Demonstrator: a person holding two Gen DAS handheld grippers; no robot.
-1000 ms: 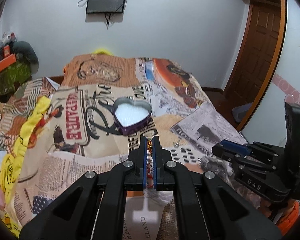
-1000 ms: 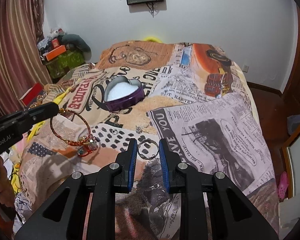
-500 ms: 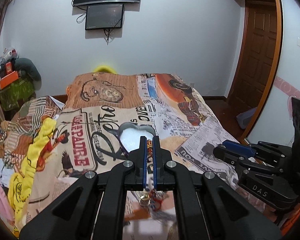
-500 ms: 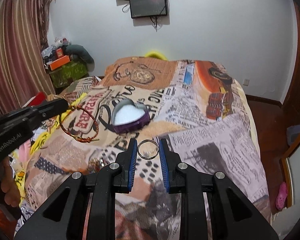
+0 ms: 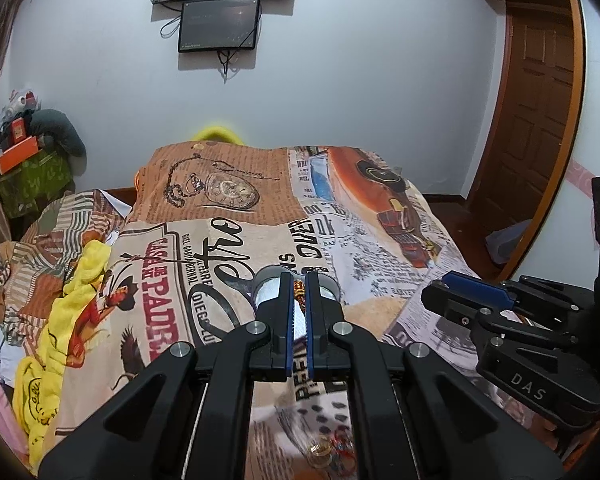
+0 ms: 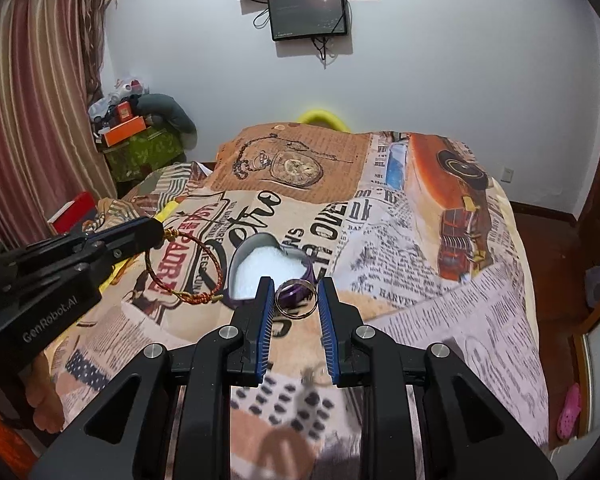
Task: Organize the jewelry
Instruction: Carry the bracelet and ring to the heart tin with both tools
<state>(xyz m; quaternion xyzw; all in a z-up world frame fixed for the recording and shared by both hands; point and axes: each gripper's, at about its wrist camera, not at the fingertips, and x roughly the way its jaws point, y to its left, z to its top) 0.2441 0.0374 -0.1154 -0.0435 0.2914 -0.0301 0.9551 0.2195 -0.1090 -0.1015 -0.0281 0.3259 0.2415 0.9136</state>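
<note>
While your left gripper (image 5: 299,294) clamps the bracelet (image 6: 185,268), its blue pads nearly meet at the centre of the left wrist view, with a short beaded stretch of the band showing between them. From the right wrist view that same gripper (image 6: 156,232) comes in from the left edge of the frame, and the red-and-gold loop hangs from its tip, above the bed and just left of the box (image 6: 268,268).

Your right gripper (image 6: 296,300) grasps the ring (image 6: 296,298): the silver hoop sits between the two blue pads at lower centre of the frame, one pad against each side. In the left wrist view this gripper (image 5: 460,292) enters from the right edge, and its tips are seen side-on, so the ring cannot be made out there.

That heart-shaped box stands open on the bed (image 6: 420,280), purple outside with a white lining, just above the ring in the right wrist frame. In the left wrist frame the box (image 5: 268,280) lies right behind the left gripper's tips, mostly hidden by them.

At the bottom centre of the left wrist view, blurred small jewelry (image 5: 332,450) lies on the printed bedcover. A yellow cloth (image 5: 60,340) sprawls along the left side of the bed, and two screens (image 5: 224,4) hang on the wall at the upper centre.
</note>
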